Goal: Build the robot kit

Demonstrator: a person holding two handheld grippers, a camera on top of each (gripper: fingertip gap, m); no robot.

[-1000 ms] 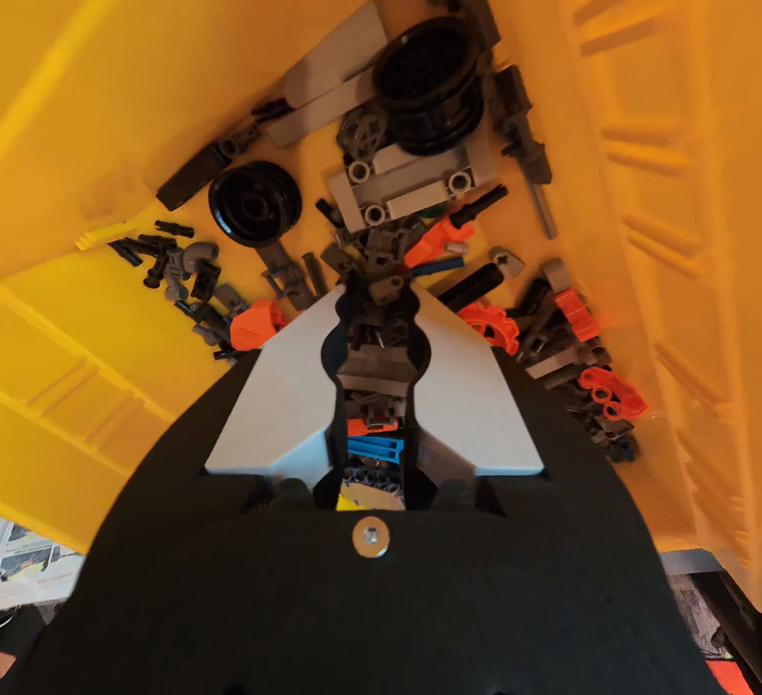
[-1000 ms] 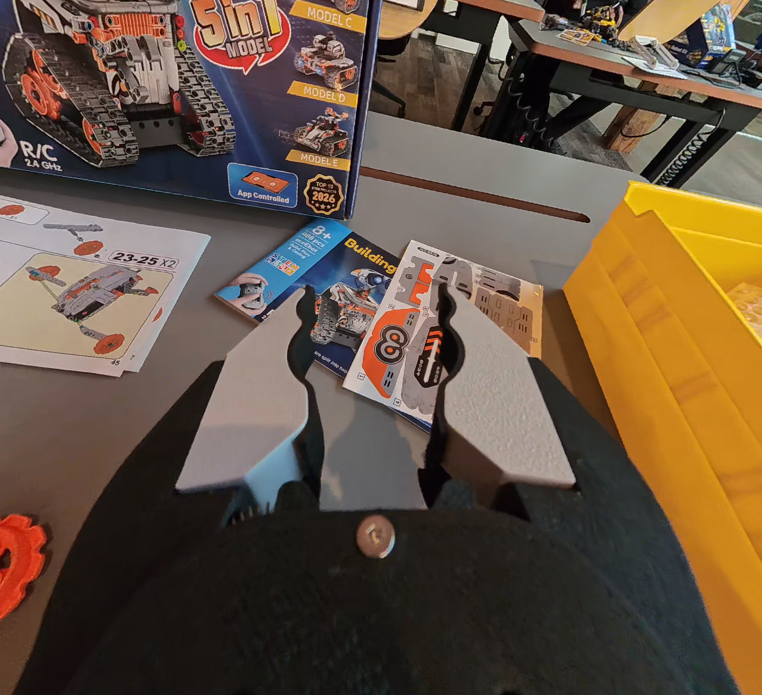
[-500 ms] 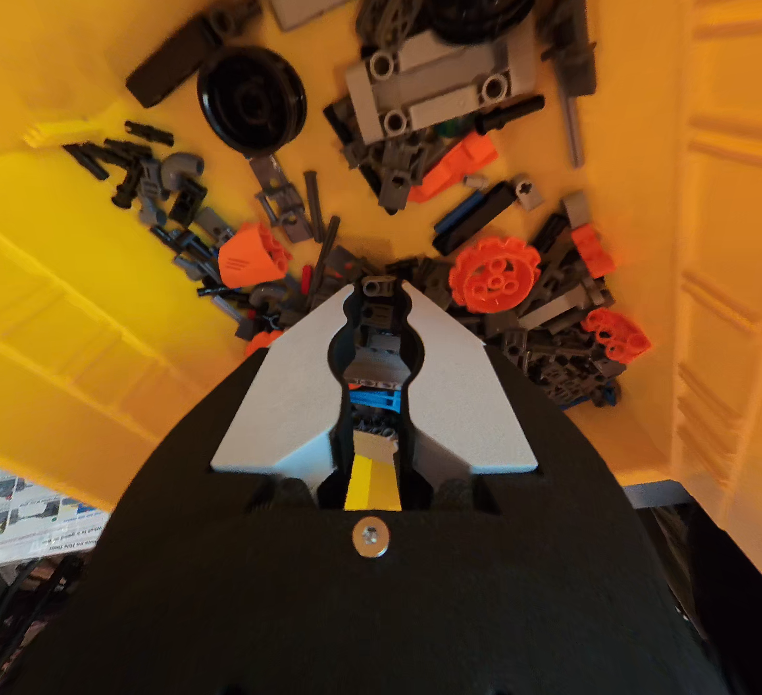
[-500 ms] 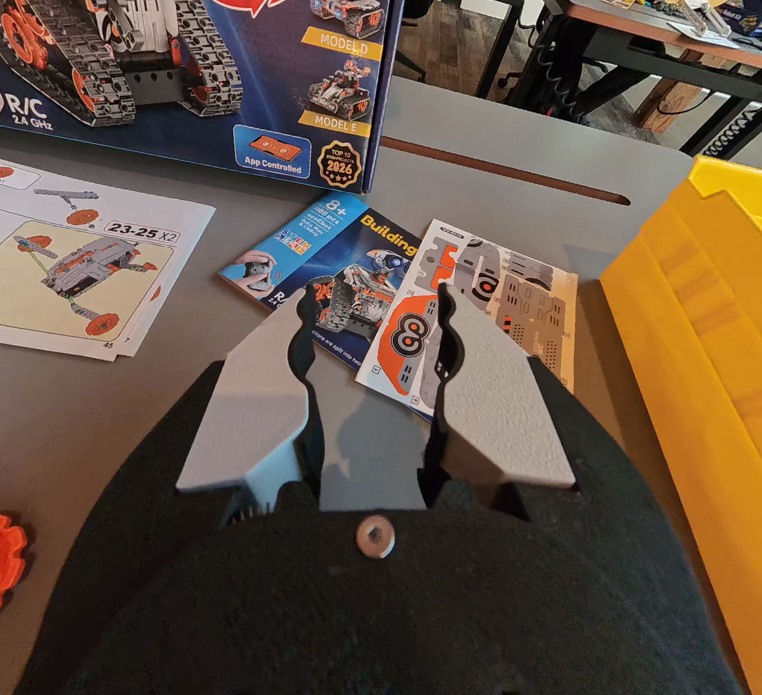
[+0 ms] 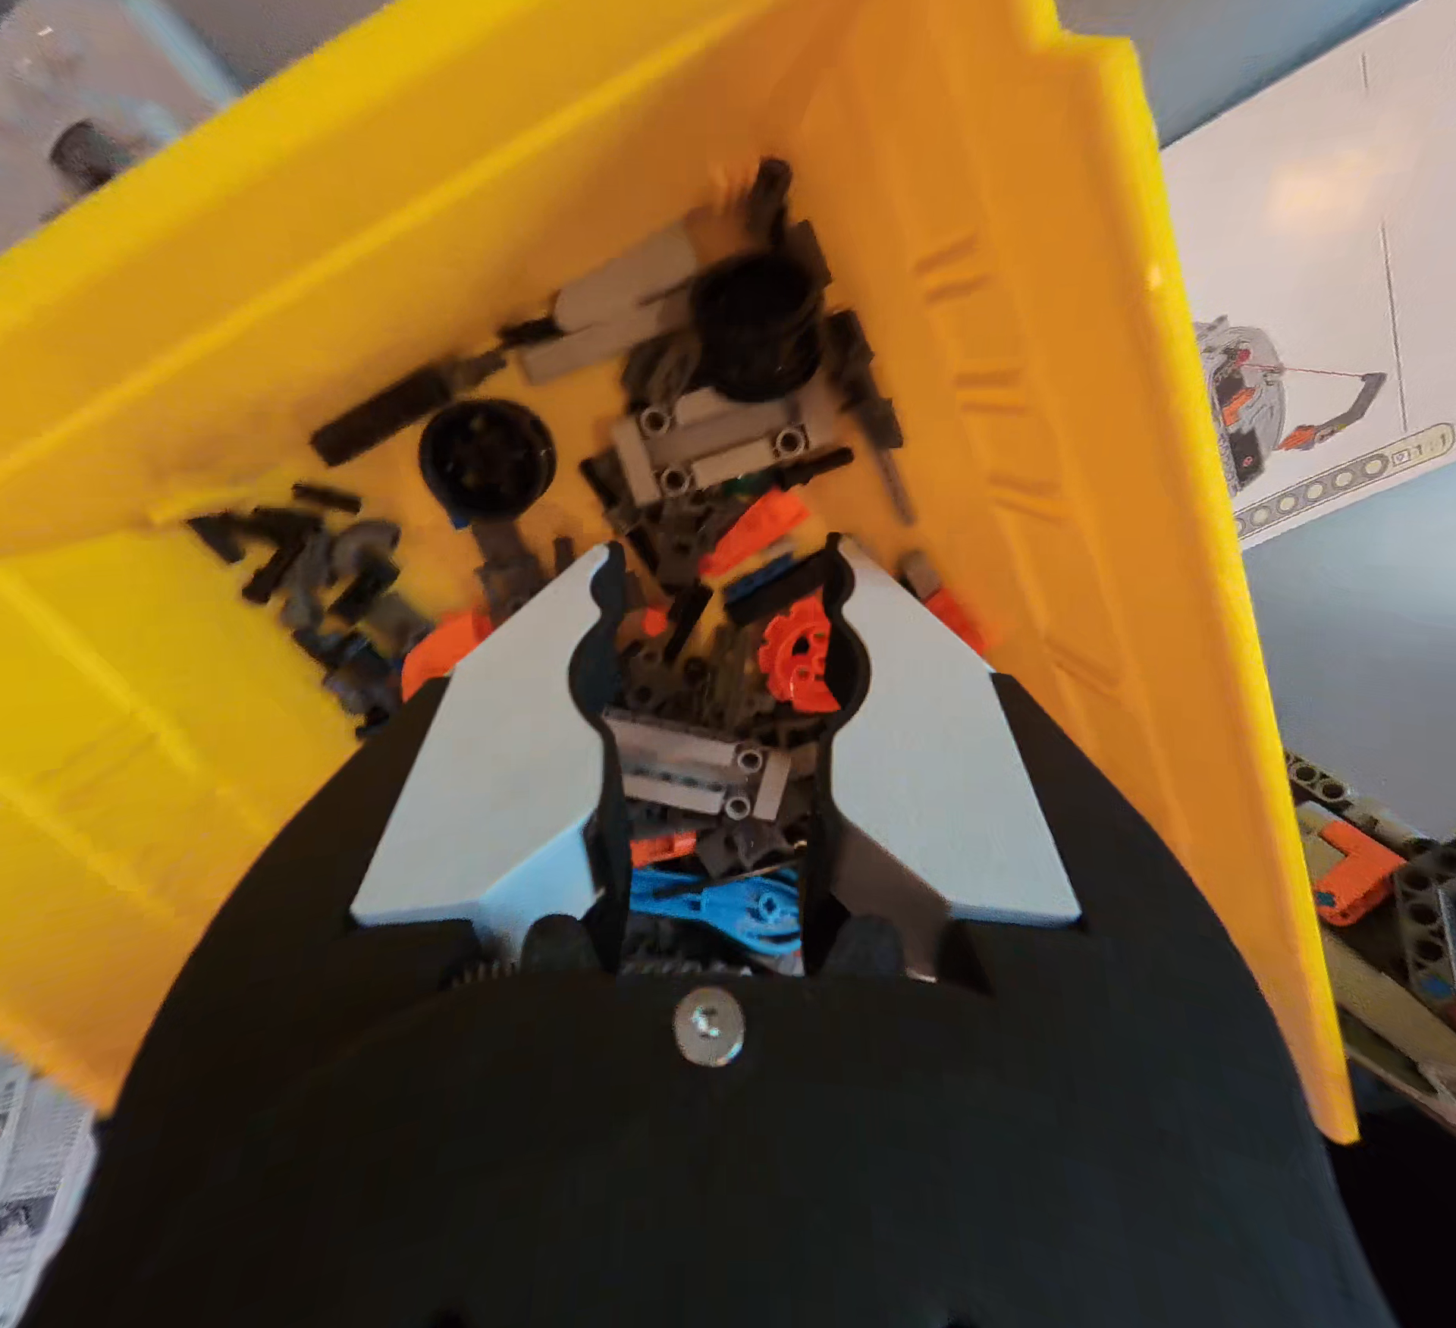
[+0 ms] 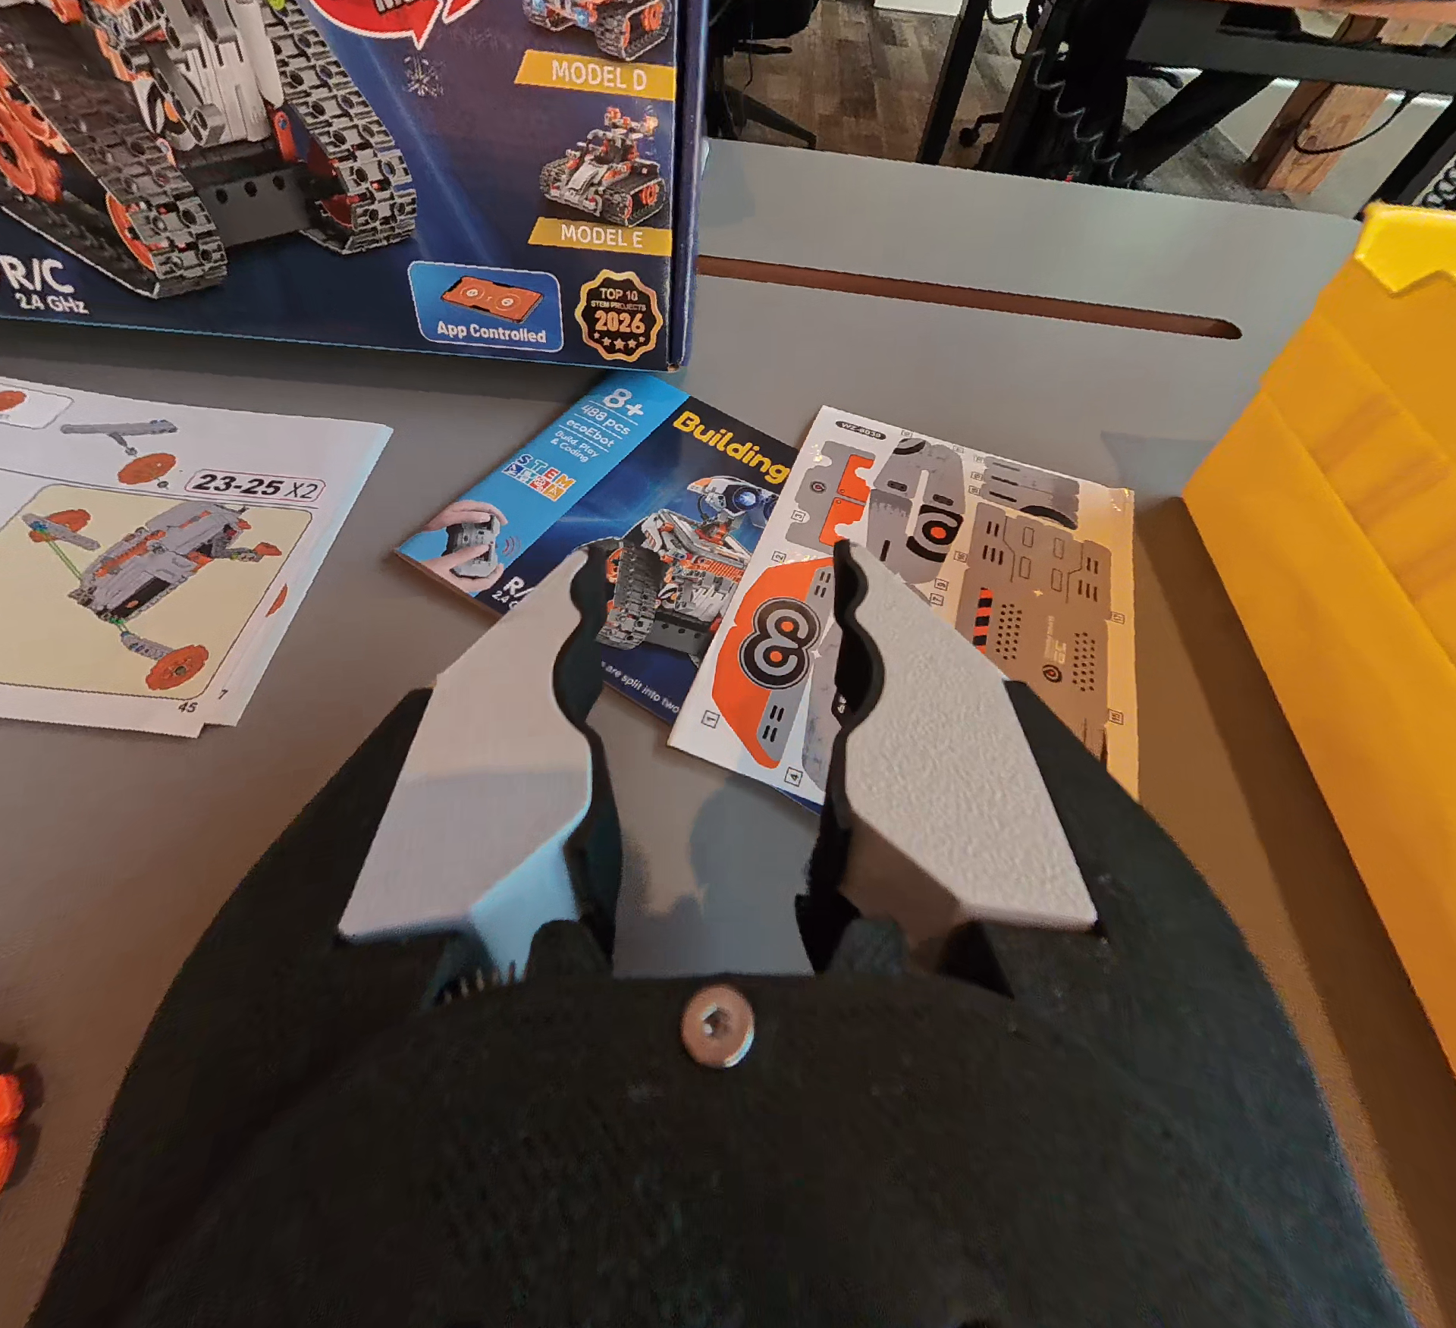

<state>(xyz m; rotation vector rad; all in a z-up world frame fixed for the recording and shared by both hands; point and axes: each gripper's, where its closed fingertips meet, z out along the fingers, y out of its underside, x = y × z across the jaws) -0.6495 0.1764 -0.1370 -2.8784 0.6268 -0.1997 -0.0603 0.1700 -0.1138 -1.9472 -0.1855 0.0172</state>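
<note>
In the left wrist view a yellow bin (image 5: 985, 266) holds several loose building parts: black wheels (image 5: 486, 456), grey beams (image 5: 693, 770), an orange gear (image 5: 800, 656) and blue pieces (image 5: 709, 904). My left gripper (image 5: 725, 549) hangs above this pile, open and empty, with the grey beam and the orange gear showing between its fingers. My right gripper (image 6: 709, 553) is open and empty. It hovers over the grey table (image 6: 985, 242), above a blue booklet (image 6: 630, 502) and a sticker sheet (image 6: 985, 565).
A blue toy box (image 6: 354, 108) stands at the back left, with an instruction sheet (image 6: 157, 557) in front of it. The yellow bin (image 6: 1339, 581) stands to the right. An orange part (image 6: 12, 1125) lies at the left edge. A partly built model (image 5: 1379, 880) lies beside the bin.
My left gripper has pulled back and up from the parts in the bin, and its jaws have opened wider. My right gripper has drifted a little forward toward the box, still open.
</note>
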